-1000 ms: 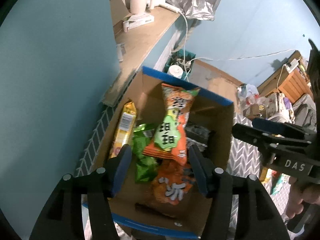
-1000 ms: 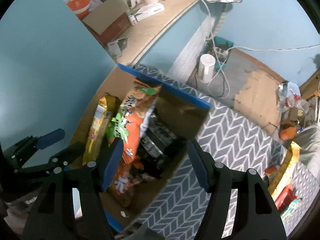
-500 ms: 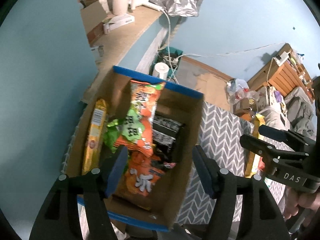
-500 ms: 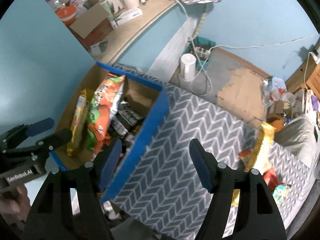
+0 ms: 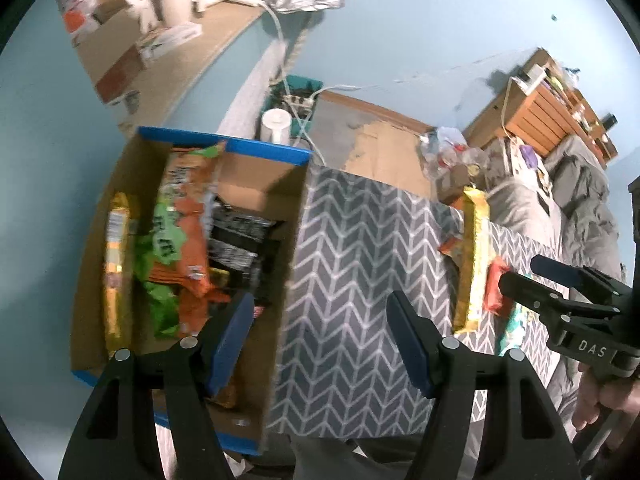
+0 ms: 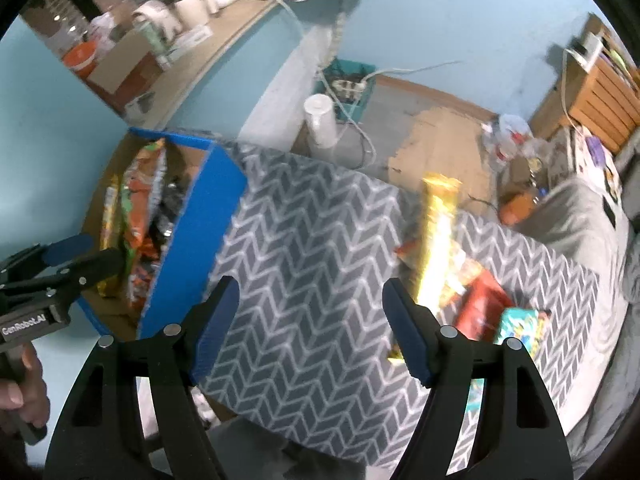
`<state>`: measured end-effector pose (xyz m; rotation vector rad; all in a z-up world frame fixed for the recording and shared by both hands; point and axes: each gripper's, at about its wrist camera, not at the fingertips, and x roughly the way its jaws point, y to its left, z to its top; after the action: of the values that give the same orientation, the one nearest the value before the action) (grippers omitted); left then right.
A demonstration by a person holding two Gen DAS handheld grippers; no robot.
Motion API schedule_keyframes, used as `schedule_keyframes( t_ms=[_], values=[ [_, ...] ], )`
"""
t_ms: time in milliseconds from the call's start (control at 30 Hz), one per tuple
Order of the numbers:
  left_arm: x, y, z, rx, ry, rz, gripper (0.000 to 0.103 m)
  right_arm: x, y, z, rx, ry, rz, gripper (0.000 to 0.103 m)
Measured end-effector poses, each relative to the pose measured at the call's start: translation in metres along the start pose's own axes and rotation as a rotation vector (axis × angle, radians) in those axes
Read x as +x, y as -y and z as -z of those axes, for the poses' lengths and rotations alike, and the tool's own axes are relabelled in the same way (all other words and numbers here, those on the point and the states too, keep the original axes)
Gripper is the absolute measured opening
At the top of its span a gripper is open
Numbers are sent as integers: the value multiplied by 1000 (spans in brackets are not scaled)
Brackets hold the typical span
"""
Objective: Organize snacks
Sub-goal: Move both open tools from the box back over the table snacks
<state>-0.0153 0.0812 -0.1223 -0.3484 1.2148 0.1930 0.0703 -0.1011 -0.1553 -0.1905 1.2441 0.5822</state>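
Note:
A cardboard box with a blue rim (image 5: 224,146) (image 6: 200,216) holds an orange-green bag (image 5: 180,216), a yellow pack (image 5: 116,260) and a black pack (image 5: 240,236). To its right, on the grey chevron cloth (image 5: 360,260) (image 6: 312,240), lie a long yellow pack (image 5: 474,264) (image 6: 436,248), a red pack (image 6: 480,304) and a teal pack (image 6: 520,328). My left gripper (image 5: 320,304) hangs over the box's right wall, its jaws opening with nothing between them. My right gripper (image 6: 311,284) hovers over bare cloth left of the loose packs, also opening and empty.
Behind the table stand a white cylinder (image 5: 276,124) and a teal basket with a power strip (image 6: 348,80) on the floor. A cluttered wooden shelf (image 5: 172,60) runs along the upper left. A wooden crate (image 5: 536,112) and grey bedding (image 5: 580,200) lie to the right.
Both grippers have swung right, away from the box's inside toward the chevron cloth and the loose packs. Both pairs of jaws have spread wider.

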Motion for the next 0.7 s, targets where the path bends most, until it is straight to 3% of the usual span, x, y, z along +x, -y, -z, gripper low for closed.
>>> schedule_keyframes(
  t_ms=[467, 700],
  values=[
    [34, 88, 4, 180, -72, 44, 70, -7, 108, 43, 154, -30, 96, 79],
    [48, 113, 3, 204, -97, 47, 70, -2, 163, 60, 225, -58, 129, 80]
  ],
)
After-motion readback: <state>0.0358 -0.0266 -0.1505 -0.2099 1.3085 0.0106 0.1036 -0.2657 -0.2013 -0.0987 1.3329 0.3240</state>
